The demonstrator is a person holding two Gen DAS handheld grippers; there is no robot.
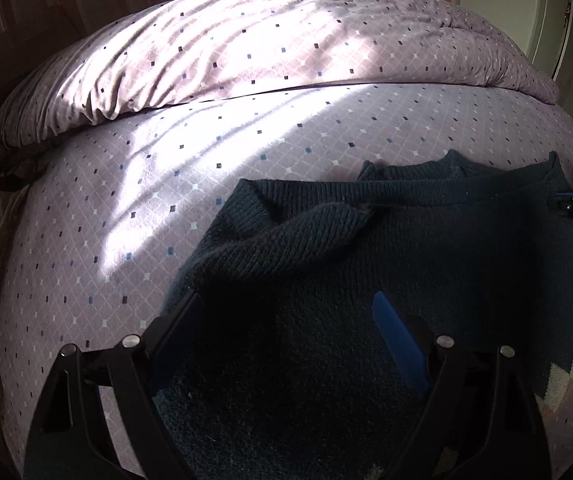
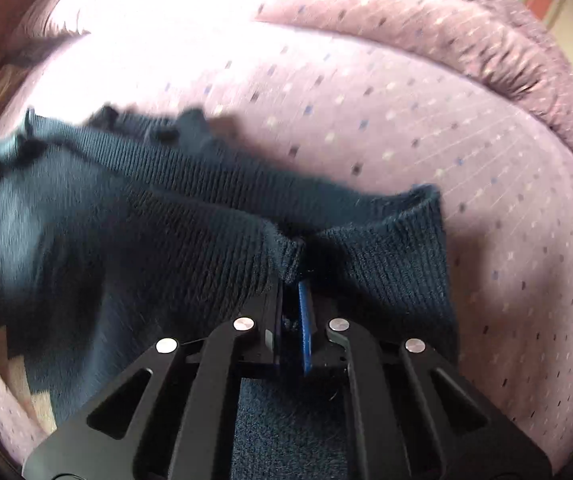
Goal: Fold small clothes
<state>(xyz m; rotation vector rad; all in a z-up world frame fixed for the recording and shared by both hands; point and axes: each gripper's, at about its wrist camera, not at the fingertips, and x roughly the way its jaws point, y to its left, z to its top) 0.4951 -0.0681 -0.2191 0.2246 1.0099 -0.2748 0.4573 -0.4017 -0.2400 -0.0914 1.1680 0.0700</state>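
Right now the dark blue sweater (image 1: 366, 248) lies on the bed (image 1: 246, 152), on the purple sheet with little squares. A puffy blanket (image 1: 270, 48) is bunched up behind it.

The right claw (image 2: 291, 280) is squeezed tight on a small fold of the sweater's ribbed edge. The left claw (image 1: 286, 320) is wide open over the sweater and holds nothing.

What could go wrong? The right claw has only a little pinch of wool, so the sweater could slip out if it gets pulled hard. Knitted wool is stretchy and heavy too, so the edge may sag and the fold could come out crooked. The sweater is bumpy and wrinkled near the neck, and those bumps might get folded inside. The right view is blurry, so I think that claw is moving fast, and a fast pull could drag the whole sweater across the sheet. The left claw could help by holding the other side.
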